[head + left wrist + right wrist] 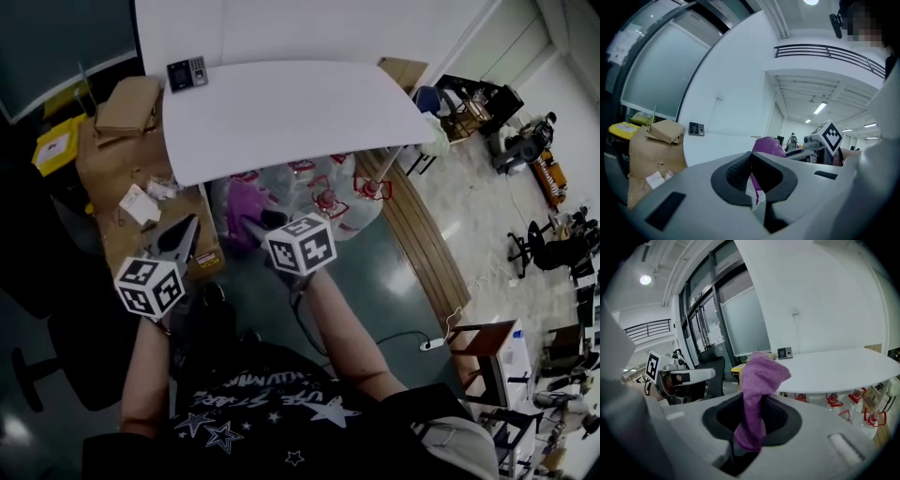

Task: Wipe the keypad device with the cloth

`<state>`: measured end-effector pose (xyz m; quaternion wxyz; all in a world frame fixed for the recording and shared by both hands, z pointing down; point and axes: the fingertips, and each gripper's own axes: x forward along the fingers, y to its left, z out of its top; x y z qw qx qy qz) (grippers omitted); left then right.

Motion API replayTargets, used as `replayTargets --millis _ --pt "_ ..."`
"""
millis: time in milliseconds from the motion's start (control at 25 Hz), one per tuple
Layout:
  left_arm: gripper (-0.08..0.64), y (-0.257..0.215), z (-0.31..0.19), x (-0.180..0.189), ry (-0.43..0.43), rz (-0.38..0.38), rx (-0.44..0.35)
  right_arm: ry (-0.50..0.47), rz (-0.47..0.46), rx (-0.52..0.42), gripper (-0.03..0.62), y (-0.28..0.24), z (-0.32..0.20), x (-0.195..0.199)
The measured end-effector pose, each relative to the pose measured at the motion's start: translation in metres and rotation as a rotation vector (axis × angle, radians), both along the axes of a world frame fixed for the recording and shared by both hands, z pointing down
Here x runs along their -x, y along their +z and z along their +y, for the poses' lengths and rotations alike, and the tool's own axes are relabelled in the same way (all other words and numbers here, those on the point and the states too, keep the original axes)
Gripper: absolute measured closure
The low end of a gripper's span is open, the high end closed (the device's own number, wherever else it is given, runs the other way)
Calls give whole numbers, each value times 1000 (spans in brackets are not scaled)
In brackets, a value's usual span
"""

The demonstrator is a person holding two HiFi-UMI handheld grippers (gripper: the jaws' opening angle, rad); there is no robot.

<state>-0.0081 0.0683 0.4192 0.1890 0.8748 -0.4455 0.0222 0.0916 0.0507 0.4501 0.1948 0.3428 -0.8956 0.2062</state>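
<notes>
The keypad device [187, 73] is a small dark box at the far left corner of the white table [291, 112], well ahead of both grippers; it also shows in the left gripper view [696, 128] and the right gripper view [785, 353]. A purple cloth [759, 376] stands up out of my right gripper [752, 399], which is shut on it. In the head view the cloth [242, 208] hangs below the table's near edge. My left gripper [751, 157] looks shut, a thin white and purple sliver showing between its pads. It is held low to the left [178, 242].
Cardboard boxes [127, 108] and brown packing [112, 169] crowd the table's left side, with a yellow bin [56, 141] beyond. Large water bottles [328, 197] sit under the table. A black office chair [56, 356] is at the lower left.
</notes>
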Motion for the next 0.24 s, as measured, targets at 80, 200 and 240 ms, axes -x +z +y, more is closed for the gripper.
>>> replayTargets --millis 80,200,240 --pt "552 0 4 1 -7 1 3 -9 0 0 495 -1 3 2" --pt "552 2 6 4 -14 -1 7 -15 -3 0 495 -1 7 4" --pt "552 3 7 5 -15 -2 9 -15 -3 0 495 -1 8 4"
